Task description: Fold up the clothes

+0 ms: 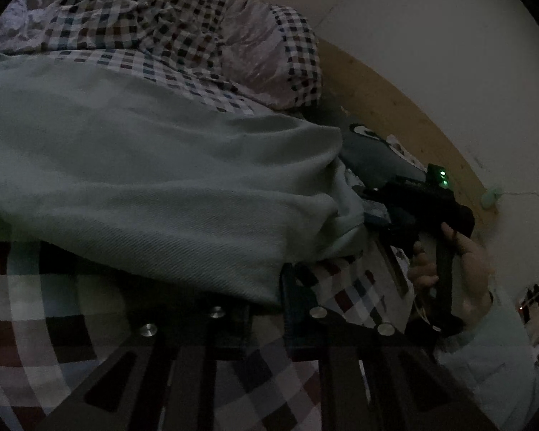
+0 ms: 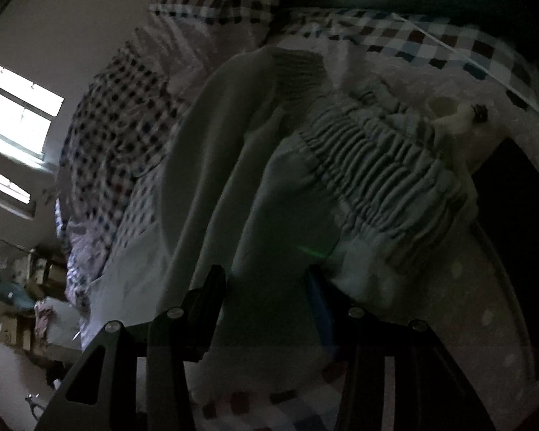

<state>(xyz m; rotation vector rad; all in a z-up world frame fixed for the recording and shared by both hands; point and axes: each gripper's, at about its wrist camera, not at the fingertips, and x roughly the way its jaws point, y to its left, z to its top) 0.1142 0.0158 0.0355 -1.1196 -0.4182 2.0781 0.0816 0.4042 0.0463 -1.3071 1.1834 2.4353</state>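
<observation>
A pale green garment [image 1: 154, 179] with a gathered elastic waistband [image 2: 384, 179] lies across a checked bedspread [image 1: 36, 323]. My left gripper [image 1: 266, 298] sits at the garment's lower edge, its jaws close together on the cloth. My right gripper [image 2: 266, 287] holds the garment just below the waistband, cloth filling the gap between its fingers. The right gripper [image 1: 373, 212] also shows in the left wrist view, held by a hand [image 1: 460, 262] and gripping the garment's right end. The scene is dim.
A crumpled checked quilt [image 1: 154, 18] is heaped at the far side of the bed. A wooden headboard [image 1: 395, 107] and a white wall lie beyond. A bright window [image 2: 14, 115] and cluttered boxes [image 2: 21, 323] stand to the left in the right wrist view.
</observation>
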